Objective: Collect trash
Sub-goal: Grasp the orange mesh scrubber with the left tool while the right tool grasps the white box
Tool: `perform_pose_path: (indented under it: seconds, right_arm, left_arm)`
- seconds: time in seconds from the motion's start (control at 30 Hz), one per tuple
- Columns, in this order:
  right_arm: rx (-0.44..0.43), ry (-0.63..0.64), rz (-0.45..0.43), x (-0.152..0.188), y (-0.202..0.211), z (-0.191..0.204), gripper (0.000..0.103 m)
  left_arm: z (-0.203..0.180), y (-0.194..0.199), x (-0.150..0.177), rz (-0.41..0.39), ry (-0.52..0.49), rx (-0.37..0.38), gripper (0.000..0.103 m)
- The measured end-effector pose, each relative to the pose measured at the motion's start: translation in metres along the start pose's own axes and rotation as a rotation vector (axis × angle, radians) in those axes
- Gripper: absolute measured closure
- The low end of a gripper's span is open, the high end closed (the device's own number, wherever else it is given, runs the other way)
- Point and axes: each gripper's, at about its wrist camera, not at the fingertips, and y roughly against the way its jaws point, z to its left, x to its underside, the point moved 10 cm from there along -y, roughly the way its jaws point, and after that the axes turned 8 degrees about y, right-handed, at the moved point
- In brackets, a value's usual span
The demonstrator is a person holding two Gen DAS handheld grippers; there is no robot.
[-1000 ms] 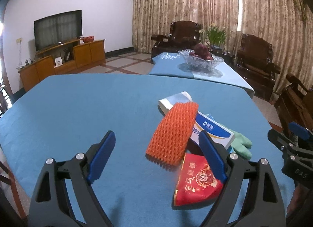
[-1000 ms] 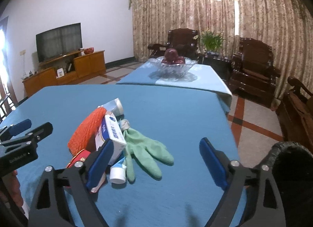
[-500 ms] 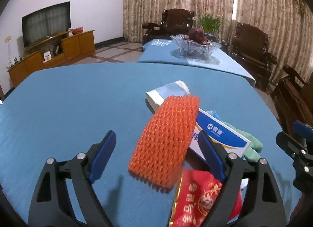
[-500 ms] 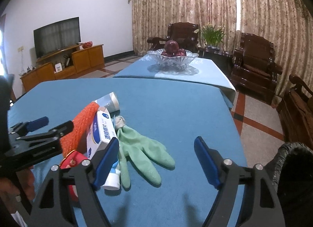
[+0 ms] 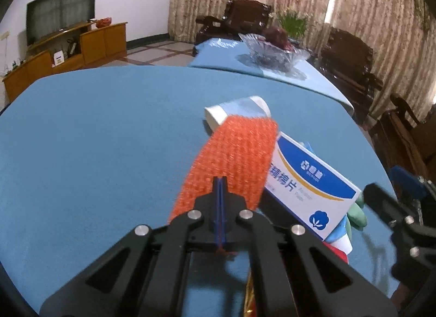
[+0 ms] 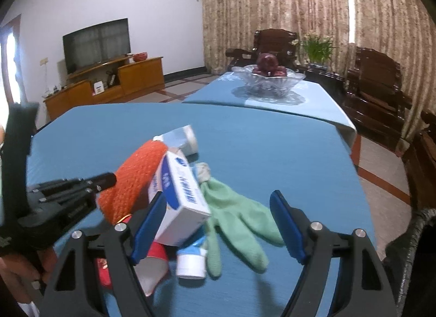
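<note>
A pile of trash lies on the blue table (image 5: pixel 90 131). My left gripper (image 5: pixel 220 184) is shut on the near edge of the orange foam net (image 5: pixel 234 158), which leans on a white and blue cotton-pad box (image 5: pixel 308 180). A paper cup (image 5: pixel 237 111) lies behind them. In the right wrist view my right gripper (image 6: pixel 218 221) is open above the green glove (image 6: pixel 239 218), its left finger by the box (image 6: pixel 179 199). A toothpaste tube (image 6: pixel 190 261) and a red packet (image 6: pixel 155 259) lie under the box. The orange net (image 6: pixel 133 183) and left gripper (image 6: pixel 106 179) show at left.
A black trash bin (image 6: pixel 408 257) stands at the table's right edge. A second blue table holds a glass fruit bowl (image 6: pixel 269 82). Dark wooden armchairs (image 6: pixel 376 90) stand to the right, a TV cabinet (image 6: pixel 109 85) to the left.
My left gripper moved forward and closed on the orange foam net. My right gripper moved closer over the glove and box, still open.
</note>
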Motion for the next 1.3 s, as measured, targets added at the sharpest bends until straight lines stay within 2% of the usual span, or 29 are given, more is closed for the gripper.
perform_pose_path:
  seconds: [0.2, 0.37, 0.4, 0.43, 0.5, 0.57, 0.63, 0.73, 0.8, 0.93, 0.97, 1.3]
  right_arm:
    - [-0.017, 0.009, 0.023, 0.003, -0.014, 0.012, 0.028]
    - [-0.014, 0.006, 0.044, 0.005, -0.022, 0.01, 0.032]
    - [-0.007, 0.007, 0.043, 0.005, -0.02, 0.008, 0.032]
    - [-0.004, 0.006, 0.041, 0.005, -0.019, 0.006, 0.032]
    - [0.006, 0.001, 0.038, 0.005, -0.016, 0.001, 0.032]
    - [0.013, -0.002, 0.04, 0.006, -0.015, -0.004, 0.032]
    - [0.016, -0.005, 0.037, 0.005, -0.013, -0.006, 0.032]
    - [0.016, -0.006, 0.031, 0.003, -0.013, -0.008, 0.032]
    - [0.014, -0.006, 0.032, 0.002, -0.014, -0.008, 0.032]
    - [0.01, -0.008, 0.032, 0.003, -0.014, -0.009, 0.032]
    - [0.006, -0.009, 0.03, 0.002, -0.014, -0.009, 0.032]
    - [-0.036, 0.02, 0.042, 0.001, -0.027, 0.017, 0.032]
  left_arm:
    - [0.018, 0.014, -0.004, -0.008, 0.017, -0.027, 0.103]
    - [0.009, 0.008, -0.002, 0.027, -0.004, 0.014, 0.101]
    - [0.007, 0.007, -0.001, 0.024, -0.008, 0.019, 0.096]
    - [0.003, 0.006, -0.001, 0.021, -0.016, 0.024, 0.08]
    - [-0.002, 0.004, -0.001, 0.009, -0.021, 0.028, 0.058]
    - [-0.009, -0.001, 0.001, 0.012, -0.028, 0.044, 0.053]
    - [-0.015, -0.006, 0.005, 0.024, -0.033, 0.06, 0.041]
    - [-0.023, -0.013, 0.01, 0.038, -0.055, 0.062, 0.033]
    - [-0.021, -0.019, 0.012, 0.056, -0.043, 0.065, 0.035]
    - [-0.007, -0.031, 0.017, 0.117, 0.015, 0.076, 0.087]
    - [0.0, -0.031, 0.017, 0.116, 0.025, 0.067, 0.091]
    - [0.035, 0.005, 0.003, 0.052, 0.038, -0.016, 0.094]
